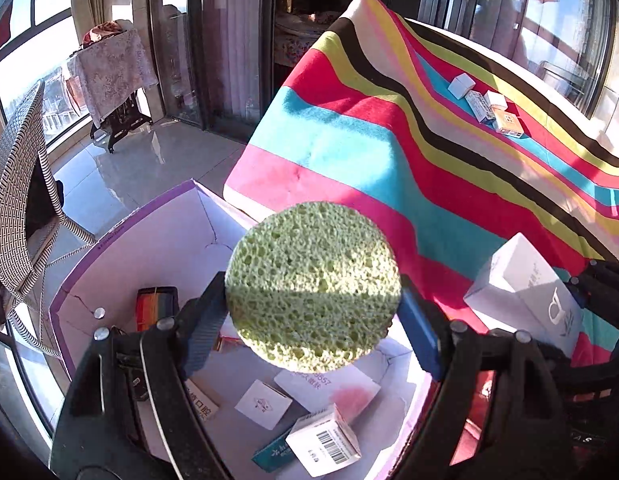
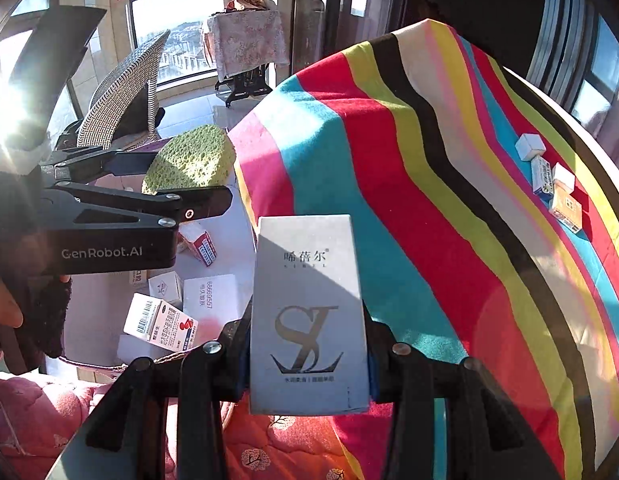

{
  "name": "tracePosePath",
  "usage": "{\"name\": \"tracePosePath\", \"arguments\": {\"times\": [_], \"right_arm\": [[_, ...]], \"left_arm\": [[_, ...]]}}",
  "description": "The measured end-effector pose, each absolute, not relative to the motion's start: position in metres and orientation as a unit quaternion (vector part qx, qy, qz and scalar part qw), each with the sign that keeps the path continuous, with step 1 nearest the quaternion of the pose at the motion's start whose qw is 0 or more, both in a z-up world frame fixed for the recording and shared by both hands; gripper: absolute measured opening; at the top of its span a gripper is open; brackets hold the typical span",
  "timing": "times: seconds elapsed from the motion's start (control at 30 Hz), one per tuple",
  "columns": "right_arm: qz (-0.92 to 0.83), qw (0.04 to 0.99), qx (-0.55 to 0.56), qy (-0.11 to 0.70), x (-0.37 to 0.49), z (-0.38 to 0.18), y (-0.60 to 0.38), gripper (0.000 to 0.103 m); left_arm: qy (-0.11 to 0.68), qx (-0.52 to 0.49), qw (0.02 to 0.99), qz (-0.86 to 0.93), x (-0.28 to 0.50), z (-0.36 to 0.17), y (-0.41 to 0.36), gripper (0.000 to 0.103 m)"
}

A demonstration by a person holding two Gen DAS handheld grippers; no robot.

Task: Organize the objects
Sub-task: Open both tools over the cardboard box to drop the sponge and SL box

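Both grippers' jaws clamped, loaded.

sponge (image 1: 313, 286) above the open box (image 1: 129, 240), left of the draped table (image 1: 389, 140).

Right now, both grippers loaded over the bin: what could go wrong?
1. The left gripper pinches the round green sponge only by its edges; being soft, it may squirm out and miss the purple-rimmed box.
2. The right gripper holds the tall grey carton near its bottom, so it could tip.
3. The two grippers sit close together and might bump.
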State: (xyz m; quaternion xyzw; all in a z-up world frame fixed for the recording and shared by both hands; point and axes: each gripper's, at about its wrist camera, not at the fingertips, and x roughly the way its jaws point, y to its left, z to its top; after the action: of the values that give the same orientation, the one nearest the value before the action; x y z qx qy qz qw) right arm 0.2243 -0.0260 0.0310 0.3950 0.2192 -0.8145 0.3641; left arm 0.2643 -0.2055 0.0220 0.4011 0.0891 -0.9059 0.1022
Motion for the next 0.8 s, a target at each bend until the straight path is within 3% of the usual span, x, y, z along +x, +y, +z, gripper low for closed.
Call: {"name": "tracePosePath", "arguments": {"times": [0.33,0.6,0.8], "right_arm": [[-0.745,0.47,0.377,0.285,0.256,0.011,-0.114,0.044],[-0.766,0.465,0.402,0.19,0.227,0.016,-0.094,0.058],[-0.83,0.364,0.412,0.1,0.176,0.03,-0.019,0.062]], "left_arm": [[0.129,0.417,0.218,-0.873,0.29,0.0,-0.281,0.083],[0.14,0.39,0.261,-0.872,0.29,0.005,-0.297,0.092],[0.148,0.392,0.181,-0.89,0.256,0.012,-0.254,0.092]]}}
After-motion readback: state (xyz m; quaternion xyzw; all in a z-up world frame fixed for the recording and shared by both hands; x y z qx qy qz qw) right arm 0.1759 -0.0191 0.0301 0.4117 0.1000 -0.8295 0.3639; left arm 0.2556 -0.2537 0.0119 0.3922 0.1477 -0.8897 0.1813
